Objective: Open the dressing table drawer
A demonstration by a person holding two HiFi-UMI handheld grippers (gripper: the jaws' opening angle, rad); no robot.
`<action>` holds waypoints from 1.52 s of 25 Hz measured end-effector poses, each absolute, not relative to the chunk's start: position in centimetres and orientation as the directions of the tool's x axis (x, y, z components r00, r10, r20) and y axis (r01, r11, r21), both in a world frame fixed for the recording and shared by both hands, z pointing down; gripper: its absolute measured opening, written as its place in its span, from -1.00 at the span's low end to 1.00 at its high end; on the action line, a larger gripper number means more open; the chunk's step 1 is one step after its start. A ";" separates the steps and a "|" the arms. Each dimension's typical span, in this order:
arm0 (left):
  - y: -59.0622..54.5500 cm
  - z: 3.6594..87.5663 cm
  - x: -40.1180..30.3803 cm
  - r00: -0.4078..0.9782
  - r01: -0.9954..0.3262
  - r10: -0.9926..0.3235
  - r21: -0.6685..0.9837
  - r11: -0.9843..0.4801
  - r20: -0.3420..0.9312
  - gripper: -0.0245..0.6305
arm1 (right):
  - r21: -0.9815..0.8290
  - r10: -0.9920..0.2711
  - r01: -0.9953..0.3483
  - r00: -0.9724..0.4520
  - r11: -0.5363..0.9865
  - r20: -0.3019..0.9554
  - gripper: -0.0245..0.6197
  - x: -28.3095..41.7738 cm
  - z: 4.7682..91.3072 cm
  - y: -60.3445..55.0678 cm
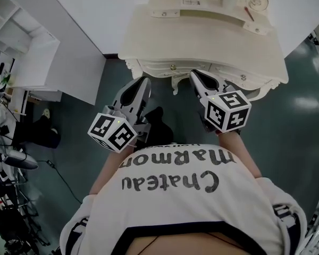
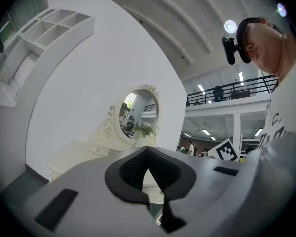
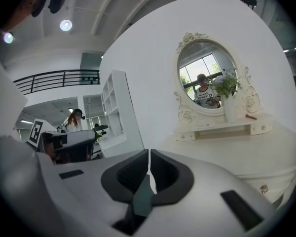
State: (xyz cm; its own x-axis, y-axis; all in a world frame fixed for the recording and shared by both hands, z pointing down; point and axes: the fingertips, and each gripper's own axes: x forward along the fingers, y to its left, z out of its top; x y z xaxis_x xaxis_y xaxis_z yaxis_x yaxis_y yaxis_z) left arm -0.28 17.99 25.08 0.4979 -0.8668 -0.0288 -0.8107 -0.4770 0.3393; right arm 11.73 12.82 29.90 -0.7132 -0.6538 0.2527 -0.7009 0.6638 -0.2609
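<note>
The cream dressing table (image 1: 149,41) stands in front of me in the head view, its drawer front (image 1: 202,69) carrying small round knobs (image 1: 173,67). My left gripper (image 1: 144,81) points at the table's lower front edge, just short of it, with jaws together and nothing between them. My right gripper (image 1: 193,74) is also shut and empty, its tip just below the drawer front, between the two knobs. In the left gripper view the left gripper (image 2: 148,153) faces the oval mirror (image 2: 138,113). The right gripper (image 3: 149,156) looks across the tabletop (image 3: 237,152); one knob (image 3: 264,188) shows at lower right.
A white shelf unit (image 1: 34,52) and a white partition (image 1: 80,73) stand to the left of the table. A vase with a green plant (image 3: 228,95) sits beside the mirror (image 3: 207,75). Dark equipment and cables (image 1: 10,158) lie at far left on the dark green floor.
</note>
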 end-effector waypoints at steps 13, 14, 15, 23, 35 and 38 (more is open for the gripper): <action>14.8 25.1 1.0 0.534 -0.799 -0.846 0.325 -0.506 -0.004 -0.85 | -0.302 -0.660 -0.704 -0.709 0.643 0.249 -0.83 12.3 31.2 10.1; 14.5 25.0 0.9 0.535 -0.799 -0.845 0.322 -0.508 -0.007 -0.85 | -0.302 -0.664 -0.707 -0.706 0.640 0.245 -0.83 12.4 31.2 9.7; 14.1 24.9 0.8 0.535 -0.799 -0.845 0.320 -0.509 -0.010 -0.85 | -0.300 -0.669 -0.710 -0.703 0.637 0.243 -0.83 12.4 31.2 9.3; 10.8 25.3 0.1 0.542 -0.784 -0.840 0.339 -0.520 -0.033 -0.85 | -0.285 -0.674 -0.717 -0.696 0.636 0.248 -0.83 11.7 31.2 6.4; 0.5 25.5 -3.1 0.567 -0.750 -0.823 0.389 -0.536 -0.041 -0.85 | -0.265 -0.678 -0.737 -0.676 0.622 0.289 -0.83 8.6 31.0 -2.4; -2.5 25.3 -3.9 0.574 -0.741 -0.818 0.396 -0.542 -0.044 -0.85 | -0.269 -0.681 -0.741 -0.671 0.615 0.294 -0.83 7.7 30.8 -5.2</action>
